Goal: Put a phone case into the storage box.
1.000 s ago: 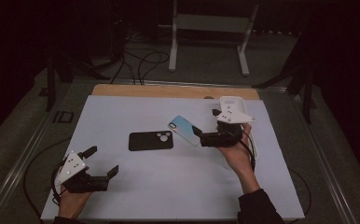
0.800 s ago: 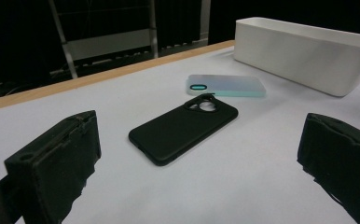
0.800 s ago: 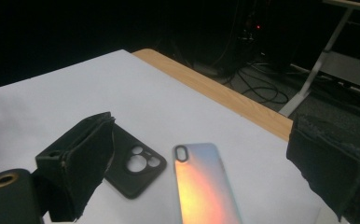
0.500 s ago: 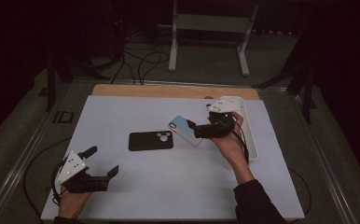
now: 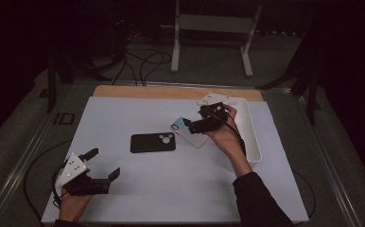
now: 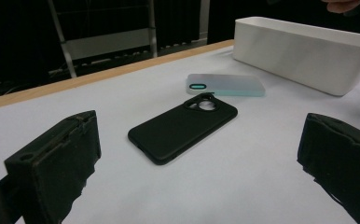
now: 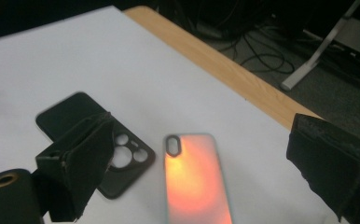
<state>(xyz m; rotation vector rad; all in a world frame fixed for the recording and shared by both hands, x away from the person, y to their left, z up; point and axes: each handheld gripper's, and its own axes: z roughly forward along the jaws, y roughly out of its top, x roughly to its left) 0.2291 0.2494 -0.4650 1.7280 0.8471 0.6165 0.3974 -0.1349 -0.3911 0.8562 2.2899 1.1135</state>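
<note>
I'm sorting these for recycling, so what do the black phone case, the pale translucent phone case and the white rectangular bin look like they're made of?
Black phone case: probably matte rubbery plastic or silicone, with no glare. Pale translucent phone case: likely frosted plastic; it looks milky with a teal rim and glows orange in the right gripper view. White rectangular bin: seemingly smooth rigid plastic with thin even walls.

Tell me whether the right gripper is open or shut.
Open: the right gripper has its jaws standing wide apart above the translucent phone case, gripping nothing.

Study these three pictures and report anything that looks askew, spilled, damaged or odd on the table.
Nothing stands out. The black phone case and the pale phone case lie flat and intact on the white table cover beside the white bin.
</note>
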